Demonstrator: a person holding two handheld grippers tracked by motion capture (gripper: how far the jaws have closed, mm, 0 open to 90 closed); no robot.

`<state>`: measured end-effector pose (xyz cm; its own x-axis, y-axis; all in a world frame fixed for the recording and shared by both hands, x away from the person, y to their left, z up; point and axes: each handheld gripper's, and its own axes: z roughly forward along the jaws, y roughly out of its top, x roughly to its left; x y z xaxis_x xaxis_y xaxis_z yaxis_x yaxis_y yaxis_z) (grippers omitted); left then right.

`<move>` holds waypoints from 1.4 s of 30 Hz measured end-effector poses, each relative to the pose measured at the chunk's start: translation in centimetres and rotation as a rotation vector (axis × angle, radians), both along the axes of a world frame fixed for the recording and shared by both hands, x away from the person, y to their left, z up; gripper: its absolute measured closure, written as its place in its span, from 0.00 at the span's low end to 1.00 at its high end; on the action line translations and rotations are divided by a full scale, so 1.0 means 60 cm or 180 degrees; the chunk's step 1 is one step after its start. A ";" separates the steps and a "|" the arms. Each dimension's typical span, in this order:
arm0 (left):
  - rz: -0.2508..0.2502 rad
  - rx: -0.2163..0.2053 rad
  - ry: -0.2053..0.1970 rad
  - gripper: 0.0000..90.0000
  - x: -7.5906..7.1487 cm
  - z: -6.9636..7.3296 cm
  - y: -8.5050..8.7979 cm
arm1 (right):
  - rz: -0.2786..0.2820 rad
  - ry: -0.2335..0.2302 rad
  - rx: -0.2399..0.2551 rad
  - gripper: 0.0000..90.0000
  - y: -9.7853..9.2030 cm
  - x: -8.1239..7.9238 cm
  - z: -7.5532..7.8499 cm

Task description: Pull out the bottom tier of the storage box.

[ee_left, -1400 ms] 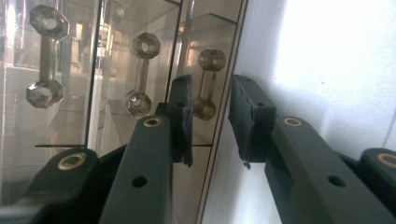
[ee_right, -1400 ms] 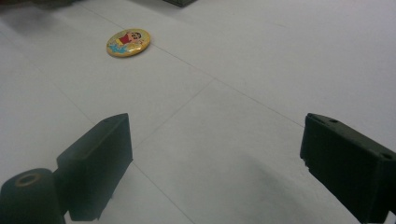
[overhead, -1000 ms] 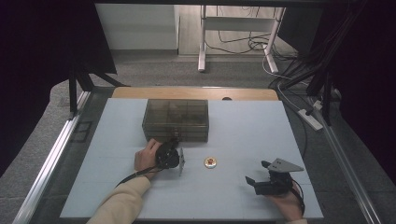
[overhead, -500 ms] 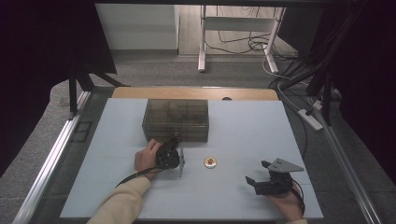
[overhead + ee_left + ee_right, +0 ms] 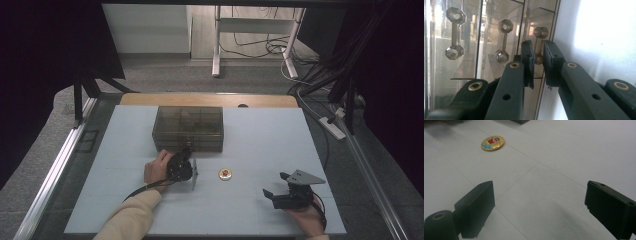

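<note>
My left tool [image 5: 538, 56] is pinching the dumbbell-shaped latch [image 5: 539, 43] at the front of the smoky clear box [image 5: 188, 128], which sits toward the tabletop's [image 5: 260, 130] far edge; my left hand [image 5: 157, 167] wraps it with the forearm angling in from the near edge. My right tool [image 5: 539, 205], jaws spread wide and holding nothing, rests low near the near right corner in my right hand [image 5: 305, 217], pointing left at the yellow badge [image 5: 492, 143] lying mid-tabletop.

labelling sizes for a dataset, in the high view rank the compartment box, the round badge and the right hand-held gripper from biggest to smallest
1. compartment box, clearly the largest
2. right hand-held gripper, though it sits nearer the camera
3. round badge, by far the smallest
</note>
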<state>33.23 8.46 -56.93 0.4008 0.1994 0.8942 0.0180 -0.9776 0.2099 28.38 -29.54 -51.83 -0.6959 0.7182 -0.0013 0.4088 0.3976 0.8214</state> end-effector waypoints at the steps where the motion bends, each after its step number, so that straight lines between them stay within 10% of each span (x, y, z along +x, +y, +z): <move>1: 0.0005 -0.0010 -0.0005 0.88 0.000 -0.001 0.000 | -0.0001 -0.0001 -0.0002 0.10 0.000 0.000 0.000; 42: -0.0045 0.0066 -0.0148 0.89 -0.017 -0.008 0.003 | -0.0012 0.0018 0.0006 0.10 -0.003 0.000 -0.001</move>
<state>32.19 8.61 -57.39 0.3612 0.1752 0.9159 -0.0050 -0.9818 0.1897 28.40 -29.75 -51.90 -0.6931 0.7208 0.0040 0.4149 0.3944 0.8199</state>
